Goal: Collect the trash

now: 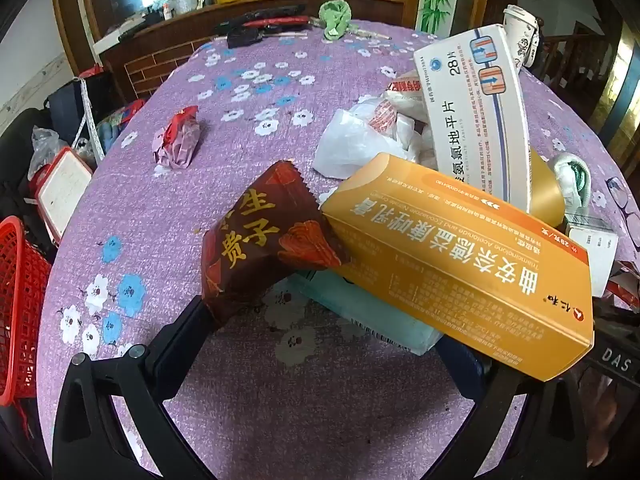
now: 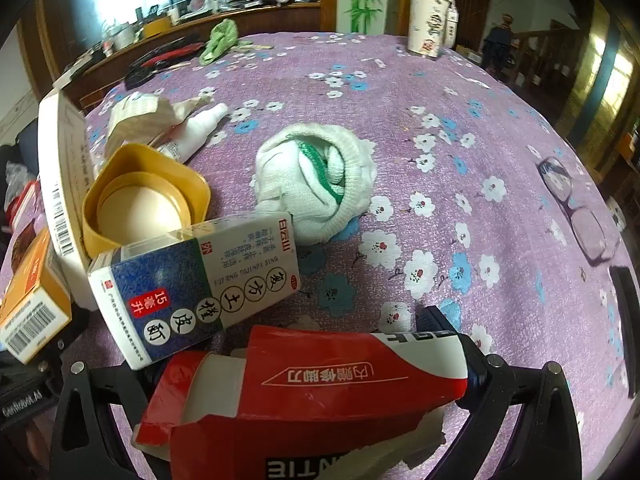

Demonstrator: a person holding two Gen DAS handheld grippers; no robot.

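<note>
On the purple flowered tablecloth (image 1: 248,92) my left gripper (image 1: 320,320) stands open over a pile of trash. A dark red snack wrapper (image 1: 260,248) touches its left finger (image 1: 180,332). An orange medicine box (image 1: 460,280) lies across and hides its right finger, with a teal pack (image 1: 360,312) under it. My right gripper (image 2: 300,344) is open too. A torn red and white carton (image 2: 320,384) lies between its jaws, and a white and blue box (image 2: 196,284) sits just ahead on the left. Whether the pads press on anything is hidden.
A tall white tablet box (image 1: 472,108), a white plastic bag (image 1: 352,144) and a crumpled red wrapper (image 1: 178,140) lie farther off. A gold lid (image 2: 144,196), rolled white sock (image 2: 320,180), small white bottle (image 2: 200,128), paper cup (image 2: 428,16) and glasses (image 2: 576,208) are on the table. A red basket (image 1: 20,304) stands off its left edge.
</note>
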